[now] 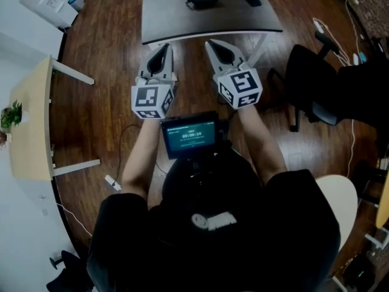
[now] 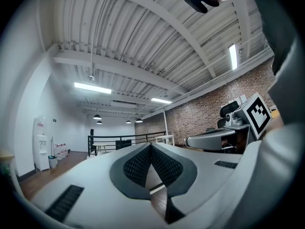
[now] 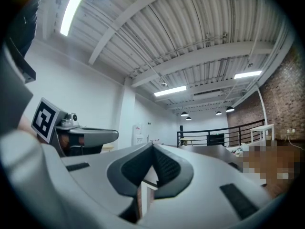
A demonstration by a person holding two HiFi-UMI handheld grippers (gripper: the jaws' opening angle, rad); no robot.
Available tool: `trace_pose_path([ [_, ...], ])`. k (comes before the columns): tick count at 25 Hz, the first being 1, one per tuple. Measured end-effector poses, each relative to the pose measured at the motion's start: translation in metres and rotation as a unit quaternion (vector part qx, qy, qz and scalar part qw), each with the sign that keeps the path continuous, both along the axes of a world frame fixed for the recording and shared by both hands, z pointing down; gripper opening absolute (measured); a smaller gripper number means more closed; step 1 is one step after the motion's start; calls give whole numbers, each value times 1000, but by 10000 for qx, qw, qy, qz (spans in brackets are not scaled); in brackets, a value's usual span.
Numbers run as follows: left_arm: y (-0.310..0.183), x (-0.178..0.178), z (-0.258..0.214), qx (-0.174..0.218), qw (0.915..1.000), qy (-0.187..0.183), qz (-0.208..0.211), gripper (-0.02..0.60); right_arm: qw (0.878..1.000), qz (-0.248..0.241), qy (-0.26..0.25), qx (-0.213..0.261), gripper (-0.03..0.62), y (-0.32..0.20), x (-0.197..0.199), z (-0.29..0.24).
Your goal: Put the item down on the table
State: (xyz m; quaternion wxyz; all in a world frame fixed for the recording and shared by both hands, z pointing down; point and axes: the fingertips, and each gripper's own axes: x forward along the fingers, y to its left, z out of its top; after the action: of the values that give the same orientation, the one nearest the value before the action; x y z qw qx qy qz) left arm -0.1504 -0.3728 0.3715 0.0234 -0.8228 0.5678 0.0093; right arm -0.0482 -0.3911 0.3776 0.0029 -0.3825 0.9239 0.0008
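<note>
My left claw [image 1: 165, 49] and right claw [image 1: 213, 45] are both fully closed and empty, held level just short of the grey counter [image 1: 170, 18]

The person wears a black top [image 1: 279, 224] with short sleeves. On the chest sits a small screen [image 1: 190, 137] with a green-blue display, and below it a white tag [image 1: 214, 220]. The left gripper [image 1: 166, 46] and the right gripper [image 1: 209, 43] have pale grey shells and dark ribbed pads [image 2: 138, 166]. Each carries a white cube [image 1: 152, 100] with black square markers.
</note>
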Motion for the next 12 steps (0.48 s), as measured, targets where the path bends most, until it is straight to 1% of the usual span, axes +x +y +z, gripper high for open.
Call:
trace_pose_path([
  [3,27,13,-1,16,9999,86,87,2,10000,20,-10,14,3,28,13,-1],
  [6,57,27,-4,130,9995,175,210,2,10000,4,28,17,3,62,25,-1],
  [9,89,44,-2,126,9990,266,342,2,10000,34,49,-42,3,98,40,0],
  [12,121,68,-5,168,9984,230,486,2,10000,56,29,-71,3,129,59,0],
])
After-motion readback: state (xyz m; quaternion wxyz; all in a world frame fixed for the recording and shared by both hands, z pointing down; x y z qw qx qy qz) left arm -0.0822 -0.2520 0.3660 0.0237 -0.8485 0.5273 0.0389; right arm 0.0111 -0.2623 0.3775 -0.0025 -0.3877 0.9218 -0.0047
